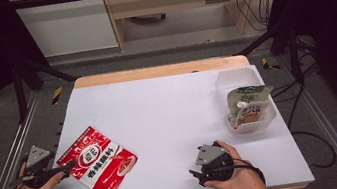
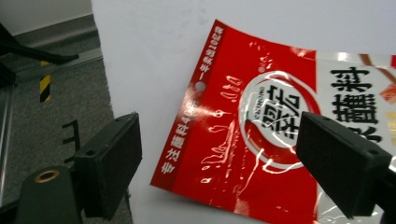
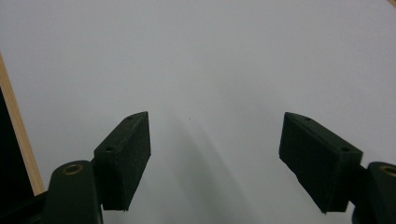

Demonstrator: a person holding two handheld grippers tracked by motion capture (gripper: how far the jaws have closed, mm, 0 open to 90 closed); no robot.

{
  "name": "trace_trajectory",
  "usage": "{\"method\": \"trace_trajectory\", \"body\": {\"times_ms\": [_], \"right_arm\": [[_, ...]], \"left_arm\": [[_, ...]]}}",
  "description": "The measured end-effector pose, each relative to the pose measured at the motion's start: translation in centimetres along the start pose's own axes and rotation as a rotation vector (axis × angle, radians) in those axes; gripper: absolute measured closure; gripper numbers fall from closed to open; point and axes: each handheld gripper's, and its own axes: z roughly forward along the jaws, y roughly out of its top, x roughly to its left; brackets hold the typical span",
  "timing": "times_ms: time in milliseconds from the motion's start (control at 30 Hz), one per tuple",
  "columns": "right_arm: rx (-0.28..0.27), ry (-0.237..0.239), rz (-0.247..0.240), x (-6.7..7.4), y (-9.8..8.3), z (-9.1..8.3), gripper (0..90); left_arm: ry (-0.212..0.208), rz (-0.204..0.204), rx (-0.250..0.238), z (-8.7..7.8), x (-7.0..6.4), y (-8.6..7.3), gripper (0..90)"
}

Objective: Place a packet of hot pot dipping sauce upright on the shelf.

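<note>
clear plastic container (image 1: 241, 79) at the desk's (image 1: 169, 109) far right edge, green-and-white pouch (image 1: 247, 102) inside it, white desk cover, wooden trim (image 1: 158, 71) along the back

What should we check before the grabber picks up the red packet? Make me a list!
1. Left gripper jaws open, nothing between the pads: ok.
2. Red seasoning packet lies flat on the white table, near its front left corner: ok.
3. Left gripper lined up with the packet: its jaws stand over the packet's near corner, not yet touching it: ok.
4. Right gripper open and empty, over bare table, out of the way: ok.
5. Clear plastic container at the right already holds pouches; room for one more: cannot tell.
</note>
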Motion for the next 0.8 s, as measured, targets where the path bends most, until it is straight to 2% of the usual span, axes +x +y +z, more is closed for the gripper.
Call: {"method": "trace_trajectory", "body": {"times_ms": [200,400,500,800], "right_arm": [[0.008,0.002,-0.001,0.0,-0.2,0.1,25.4],[0.012,-0.001,0.005,-0.2,-0.3,0.2,25.4],[0.014,0.003,0.005,-0.3,-0.4,0.2,25.4],[0.021,-0.001,0.005,-0.3,-0.4,0.3,25.2]], "left_arm": [[-0.013,-0.050,0.009,0.3,0.9,-0.7,13.7],[-0.033,-0.067,0.030,0.9,1.2,-1.1,13.9],[-0.049,-0.054,0.050,1.3,1.1,-1.3,14.4],[-0.066,-0.053,0.080,1.9,0.8,-1.5,15.6]]}}
